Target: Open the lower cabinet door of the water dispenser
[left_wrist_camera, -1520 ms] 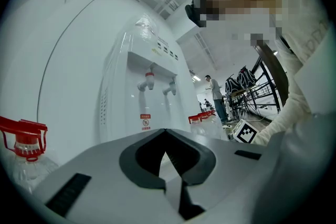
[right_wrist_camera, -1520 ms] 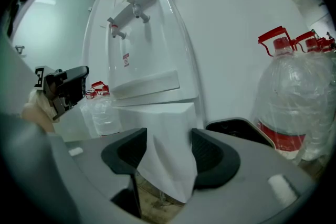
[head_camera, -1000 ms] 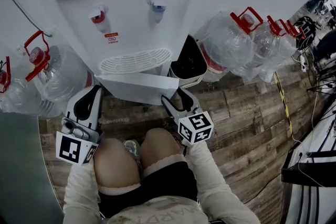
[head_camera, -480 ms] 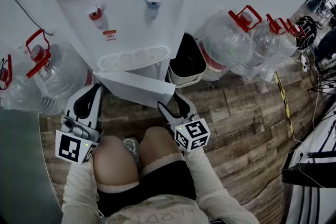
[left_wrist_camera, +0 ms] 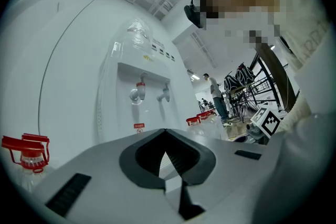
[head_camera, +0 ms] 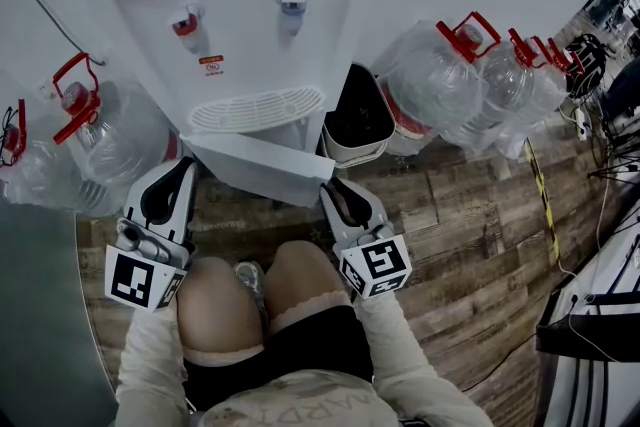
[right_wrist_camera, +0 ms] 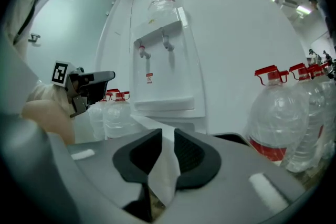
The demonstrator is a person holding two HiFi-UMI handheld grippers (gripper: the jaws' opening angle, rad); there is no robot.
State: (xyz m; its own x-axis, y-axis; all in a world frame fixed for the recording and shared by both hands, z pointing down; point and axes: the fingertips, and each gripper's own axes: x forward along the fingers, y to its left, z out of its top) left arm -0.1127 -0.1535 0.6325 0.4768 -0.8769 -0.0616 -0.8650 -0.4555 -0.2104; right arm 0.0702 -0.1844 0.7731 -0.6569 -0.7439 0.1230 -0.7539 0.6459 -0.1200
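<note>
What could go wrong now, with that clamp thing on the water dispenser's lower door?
The right hand-held gripper, whose jaws have just been closing, pinches only the thin edge of the lower cabinet door. It might slip off when the door is pulled. The partly open door also sits close to the crouching person's knees, so swinging it wider could bump them unless the person shifts back.

water jugs (head_camera: 110, 143) and a black bin (head_camera: 358, 120) flank the dispenser (head_camera: 240, 5); knees (head_camera: 215, 300) sit close before its door (head_camera: 262, 167).
</note>
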